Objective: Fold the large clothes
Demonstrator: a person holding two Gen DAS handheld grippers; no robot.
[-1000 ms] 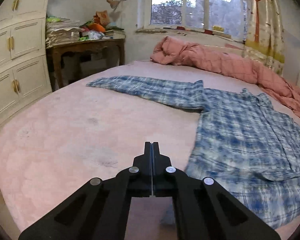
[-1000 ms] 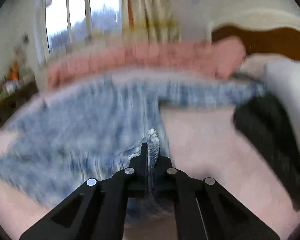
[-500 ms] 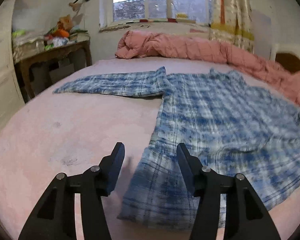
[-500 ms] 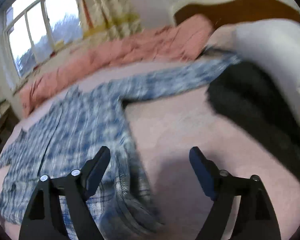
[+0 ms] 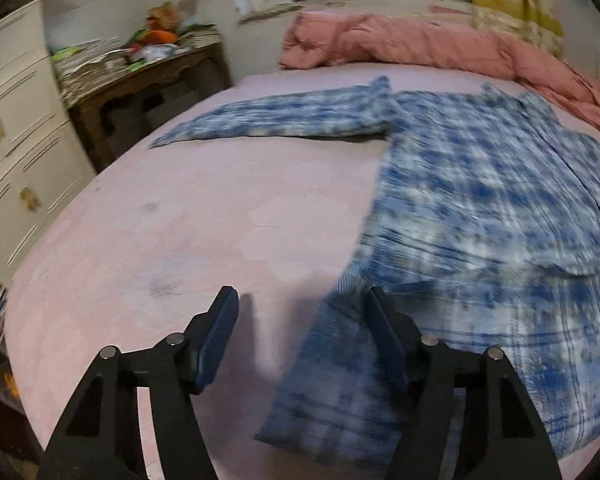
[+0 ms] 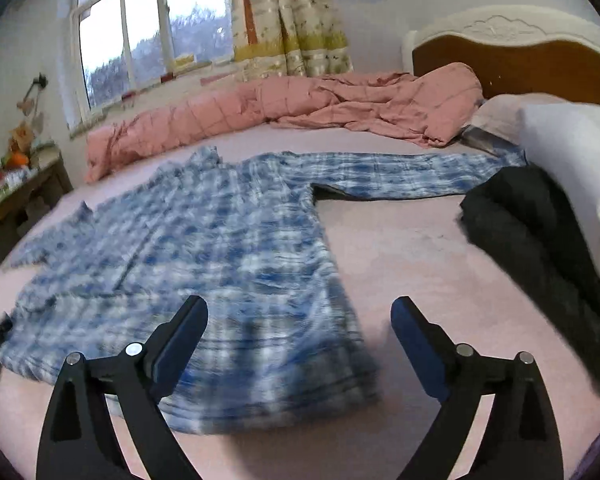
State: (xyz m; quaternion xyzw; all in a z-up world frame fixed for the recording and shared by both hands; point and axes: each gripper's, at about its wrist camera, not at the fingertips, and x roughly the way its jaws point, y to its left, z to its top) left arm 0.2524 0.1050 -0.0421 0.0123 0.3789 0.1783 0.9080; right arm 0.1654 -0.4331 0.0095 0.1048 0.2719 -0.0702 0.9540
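Note:
A blue and white plaid shirt lies spread flat on the pink bed sheet, front up, with both sleeves stretched out to the sides. My left gripper hovers low over the shirt's left hem corner. Its jaws are opening, and the corner lies below the gap without being pinched. My right gripper hangs over the right end of the hem. Its jaws are opening wide, with the cloth under them and nothing gripped.
A crumpled pink quilt runs along the bed's far side under the window. A black garment and a white pillow lie by the headboard. A cluttered wooden table and a white cabinet stand left of the bed.
Both grippers went from shut to open. The right one let go of the shirt's hem, which now lies on the bed. The left one moved right and down to the hem corner.

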